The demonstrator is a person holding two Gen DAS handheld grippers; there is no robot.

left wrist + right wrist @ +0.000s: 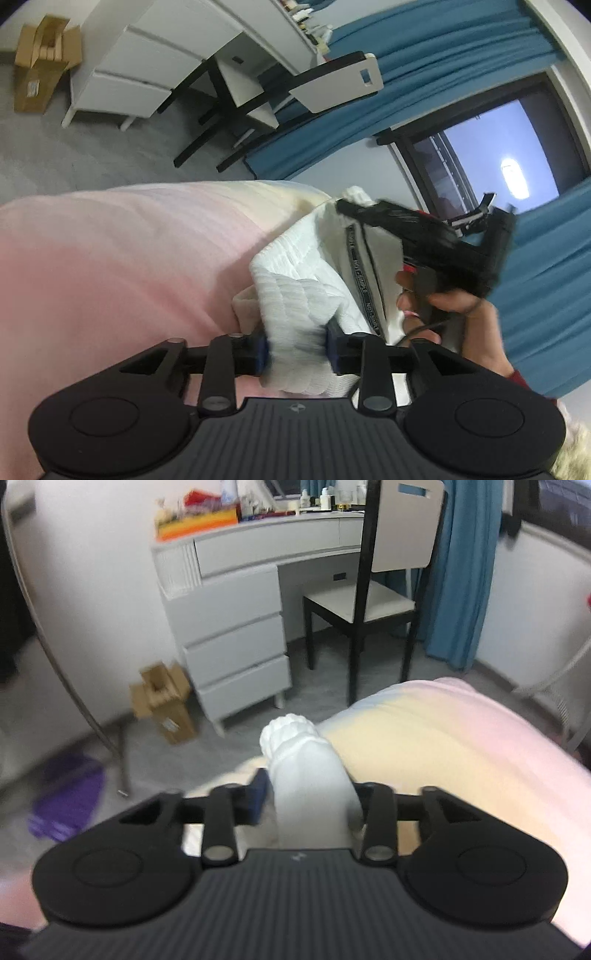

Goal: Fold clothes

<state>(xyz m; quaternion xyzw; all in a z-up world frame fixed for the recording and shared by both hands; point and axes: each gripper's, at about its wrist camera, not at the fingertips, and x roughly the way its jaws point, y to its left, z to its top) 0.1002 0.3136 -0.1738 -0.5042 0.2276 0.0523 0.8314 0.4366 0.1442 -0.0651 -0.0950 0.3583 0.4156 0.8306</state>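
My left claw is clamped on a bunched fold of the white garment, its blue pads pressing the ribbed cloth from both sides. My right claw pinches another part of the same garment, which sticks up between its fingers with a crumpled tip. From the left wrist I see my right claw gripping the far edge, so the cloth hangs between the two, lifted above the pink bed. A grey table and chair stand beyond.
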